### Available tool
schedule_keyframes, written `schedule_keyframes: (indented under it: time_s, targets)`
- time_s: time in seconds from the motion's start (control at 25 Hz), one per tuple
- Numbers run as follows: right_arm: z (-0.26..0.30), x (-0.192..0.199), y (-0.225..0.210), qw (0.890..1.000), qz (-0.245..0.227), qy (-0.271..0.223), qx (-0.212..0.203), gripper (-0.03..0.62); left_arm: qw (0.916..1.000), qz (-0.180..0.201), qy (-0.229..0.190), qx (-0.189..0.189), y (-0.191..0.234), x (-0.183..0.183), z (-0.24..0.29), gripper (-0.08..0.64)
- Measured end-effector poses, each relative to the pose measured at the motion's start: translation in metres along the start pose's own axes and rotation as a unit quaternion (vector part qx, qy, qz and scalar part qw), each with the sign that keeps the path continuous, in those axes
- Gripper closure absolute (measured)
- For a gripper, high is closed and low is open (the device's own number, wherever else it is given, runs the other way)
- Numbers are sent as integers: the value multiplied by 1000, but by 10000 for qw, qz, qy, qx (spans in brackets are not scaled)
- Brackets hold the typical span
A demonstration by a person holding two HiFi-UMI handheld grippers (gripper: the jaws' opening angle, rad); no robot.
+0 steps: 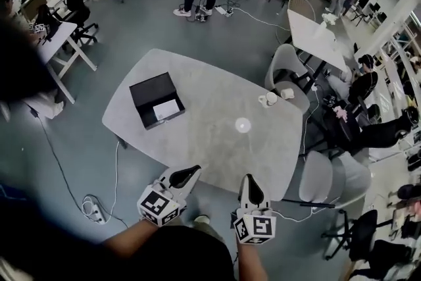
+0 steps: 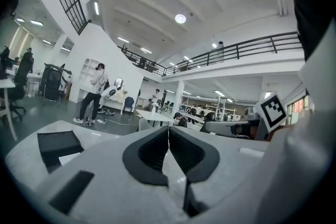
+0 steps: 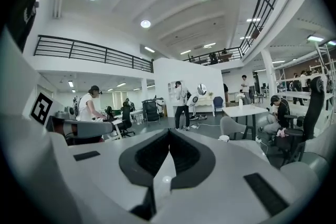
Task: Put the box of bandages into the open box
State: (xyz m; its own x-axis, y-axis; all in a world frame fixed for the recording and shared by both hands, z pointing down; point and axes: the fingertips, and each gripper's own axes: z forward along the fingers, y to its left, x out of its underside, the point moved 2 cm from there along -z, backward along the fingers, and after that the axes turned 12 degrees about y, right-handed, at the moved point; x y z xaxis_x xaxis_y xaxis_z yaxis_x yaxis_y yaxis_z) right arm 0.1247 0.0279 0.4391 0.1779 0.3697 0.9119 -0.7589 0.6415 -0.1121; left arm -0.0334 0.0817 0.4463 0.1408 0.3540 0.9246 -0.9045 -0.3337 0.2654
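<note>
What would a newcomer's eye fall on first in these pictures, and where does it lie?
The open black box on the left part of the grey table stands out first, with a white flat item lying inside it. Next come the left gripper and the right gripper at the table's near edge, both shut and empty.

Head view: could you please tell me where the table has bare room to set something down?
Most of the table is bare: the wide stretch between the open black box and the small white round object, the far side beyond the box, and the near edge. Only the right edge, by the two white cups, is tighter.
</note>
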Motion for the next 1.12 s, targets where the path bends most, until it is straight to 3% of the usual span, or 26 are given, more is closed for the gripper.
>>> schedule_keyframes:
  time_s: [0.2, 0.4, 0.68, 0.92, 1.12]
  targets:
    - [-40, 4, -41, 9999, 120, -86, 59, 580, 9992, 185, -39, -341, -40, -9, 20, 540]
    - [-49, 5, -61, 9994, -181, -220, 170, 580, 9966, 632, -32, -535, -62, 2, 41, 540]
    - [-49, 14, -76, 9977, -308, -198, 572, 580, 9963, 397, -39, -764, -54, 6, 41, 543]
    - [-46, 13, -81, 9974, -298, -271, 606, 580, 9957, 391, -39, -844, -45, 2, 42, 543]
    - [-39, 11, -84, 9979, -186, -175, 600, 580, 9962, 162, -105, -854, -41, -4, 44, 543]
